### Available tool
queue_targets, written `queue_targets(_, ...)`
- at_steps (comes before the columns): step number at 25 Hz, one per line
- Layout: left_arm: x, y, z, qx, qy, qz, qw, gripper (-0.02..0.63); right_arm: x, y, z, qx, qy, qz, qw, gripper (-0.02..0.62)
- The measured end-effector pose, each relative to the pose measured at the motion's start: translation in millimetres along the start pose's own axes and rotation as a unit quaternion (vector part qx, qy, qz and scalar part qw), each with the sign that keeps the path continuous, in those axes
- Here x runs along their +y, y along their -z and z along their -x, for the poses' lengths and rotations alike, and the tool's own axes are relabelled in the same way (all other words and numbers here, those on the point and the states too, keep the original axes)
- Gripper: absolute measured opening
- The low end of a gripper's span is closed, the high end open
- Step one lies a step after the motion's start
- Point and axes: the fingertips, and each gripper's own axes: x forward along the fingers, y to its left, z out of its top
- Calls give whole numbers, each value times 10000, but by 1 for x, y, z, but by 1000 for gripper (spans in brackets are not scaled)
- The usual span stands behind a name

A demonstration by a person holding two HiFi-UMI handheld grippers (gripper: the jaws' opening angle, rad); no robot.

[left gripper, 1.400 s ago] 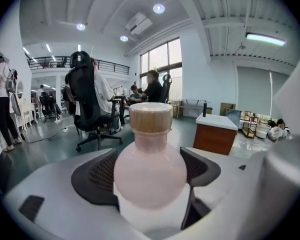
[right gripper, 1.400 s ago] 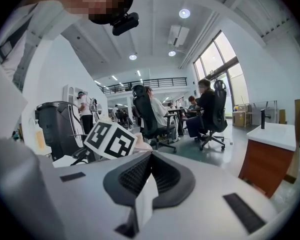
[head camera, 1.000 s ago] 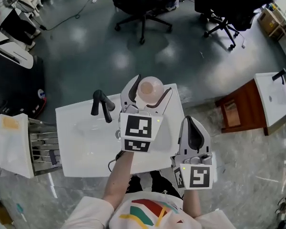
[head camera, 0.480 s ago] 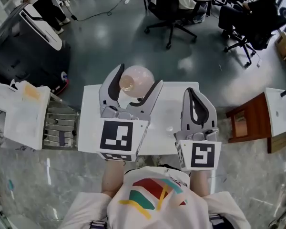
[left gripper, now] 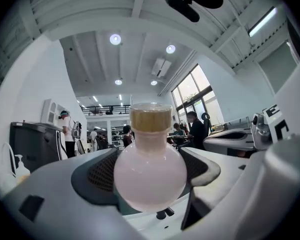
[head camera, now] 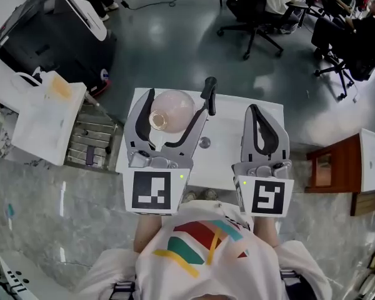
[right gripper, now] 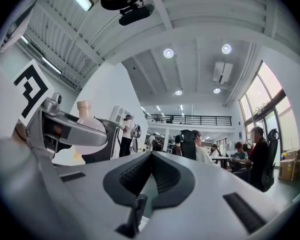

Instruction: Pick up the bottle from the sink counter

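Jaws of the left gripper [head camera: 177, 103] clamp the round pink bottle [left gripper: 150, 169] over the white bench's [head camera: 228, 136] far edge, beside the black faucet [head camera: 209, 95]. The right gripper's [head camera: 257, 110] jaws meet, empty. Open floor [head camera: 175, 36] lies beyond.

Bottle over the sink counter, with both grippers

Seen from the middle of the sink counter [head camera: 228, 136], the bottle [head camera: 169, 114] sits at 10 o'clock between the left gripper's [head camera: 177, 102] jaws. The faucet [head camera: 209, 95] is at 12, the right gripper [head camera: 257, 111] at 2, and a rack [head camera: 87, 139] at 9.
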Motion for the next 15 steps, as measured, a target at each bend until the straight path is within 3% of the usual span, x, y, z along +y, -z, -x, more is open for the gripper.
queue_targets(7, 4, 4, 12, 10, -43, -160, 9999, 383, 19, 0, -5, 16, -174, -23, 9998, 11)
queue_targets(15, 1, 8, 8, 35, 63, -138, 9999, 383, 20, 0, -1, 33, -46, 30, 10000, 11)
